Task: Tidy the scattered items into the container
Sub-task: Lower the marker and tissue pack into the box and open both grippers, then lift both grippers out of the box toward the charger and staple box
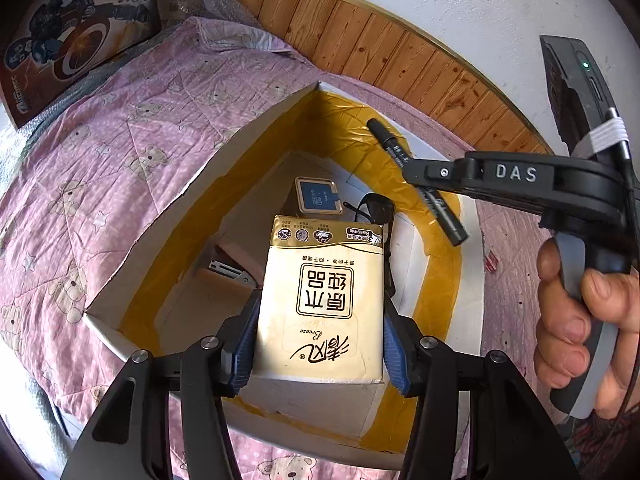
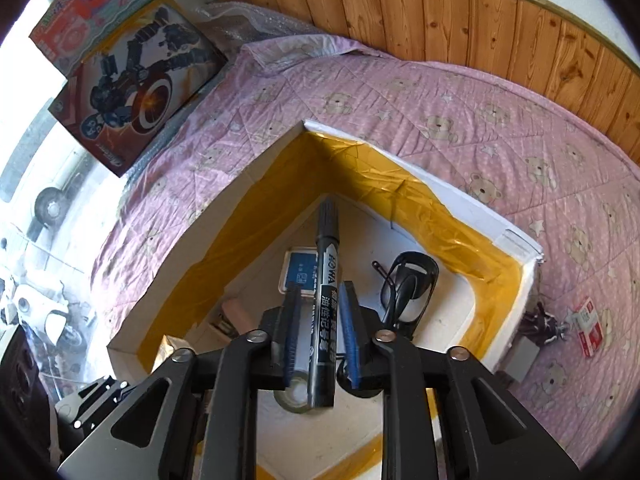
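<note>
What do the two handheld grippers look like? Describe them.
Both are black, with linkage arms joined by silver pivot bolts and blue ribbed pads. The right gripper bears white "DAS" lettering, a grey handle, a green indicator light, a white band and a thin black cable.

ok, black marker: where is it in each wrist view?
Left wrist view: black marker upper right, slanted, crossways in the right gripper, above the box's far side.
Right wrist view: marker centre frame, lengthwise between the jaws, cap end pointing away, over the box interior.
Shared landmark: blue square card on the box floor, beside the sunglasses.
</note>
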A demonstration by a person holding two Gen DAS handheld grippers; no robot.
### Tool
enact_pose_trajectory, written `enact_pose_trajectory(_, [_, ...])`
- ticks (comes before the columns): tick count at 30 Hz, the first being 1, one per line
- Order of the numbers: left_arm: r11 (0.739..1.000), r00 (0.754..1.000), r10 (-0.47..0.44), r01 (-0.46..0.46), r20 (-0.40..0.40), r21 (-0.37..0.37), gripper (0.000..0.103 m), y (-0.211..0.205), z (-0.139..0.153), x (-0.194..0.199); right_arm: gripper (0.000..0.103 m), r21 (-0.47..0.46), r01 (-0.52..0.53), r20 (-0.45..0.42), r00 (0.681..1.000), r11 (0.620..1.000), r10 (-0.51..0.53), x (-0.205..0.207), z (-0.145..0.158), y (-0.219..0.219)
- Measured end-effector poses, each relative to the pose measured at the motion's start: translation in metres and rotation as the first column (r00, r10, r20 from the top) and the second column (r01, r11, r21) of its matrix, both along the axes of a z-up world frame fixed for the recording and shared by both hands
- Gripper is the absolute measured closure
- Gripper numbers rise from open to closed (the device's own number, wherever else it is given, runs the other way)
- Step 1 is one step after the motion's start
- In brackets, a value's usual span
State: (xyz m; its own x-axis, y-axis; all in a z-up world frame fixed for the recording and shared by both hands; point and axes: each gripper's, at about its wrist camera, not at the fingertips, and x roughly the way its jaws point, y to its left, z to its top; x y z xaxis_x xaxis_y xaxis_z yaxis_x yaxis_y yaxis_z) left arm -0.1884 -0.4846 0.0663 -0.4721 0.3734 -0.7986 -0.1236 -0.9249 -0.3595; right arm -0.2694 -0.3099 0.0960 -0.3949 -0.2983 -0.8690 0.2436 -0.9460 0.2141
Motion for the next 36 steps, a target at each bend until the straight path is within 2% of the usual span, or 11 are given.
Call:
enact_pose_trajectory(1, [1.000, 1.000, 0.000, 0.000, -0.005, -0.013, 0.046, 0.001, 0.000, 0.001, 0.067, 0.003, 0.008, 0.003, 1.000, 1.000, -0.008, -0.001, -0.003, 0.001])
enact_pose_trajectory(3, [1.000, 1.000, -0.005, 0.004, -0.008, -0.013, 0.034, 0.001, 0.001, 0.003, 0.067, -0.010, 0.015, 0.008, 1.000, 1.000, -0.015, 0.001, -0.005, 0.003])
enact_pose_trajectory(12, [1.000, 1.000, -0.012, 0.012, -0.004, 0.023, 0.034, 0.000, 0.001, 0.011, 0.067, -0.046, -0.001, 0.005, 1.000, 0.999, 0.001, 0.027, 0.003, 0.002])
enact_pose_trajectory(17, [0.999, 0.999, -0.026, 0.026, -0.022, 0.025, 0.034, 0.005, 0.011, 0.021, 0.067, -0.057, -0.019, 0.002, 1.000, 0.998, 0.019, 0.044, 0.008, 0.002])
enact_pose_trajectory(23, [1.000, 0.998, -0.029, 0.030, -0.049, 0.008, 0.034, 0.008, 0.026, 0.037, 0.067, -0.074, -0.013, -0.013, 1.000, 0.997, 0.012, 0.065, 0.017, 0.010])
enact_pose_trajectory(36, [0.998, 0.996, -0.047, 0.043, -0.078, -0.046, 0.034, 0.025, 0.045, 0.078, 0.067, -0.086, -0.044, -0.109, 0.993, 0.995, 0.035, 0.126, 0.048, 0.026])
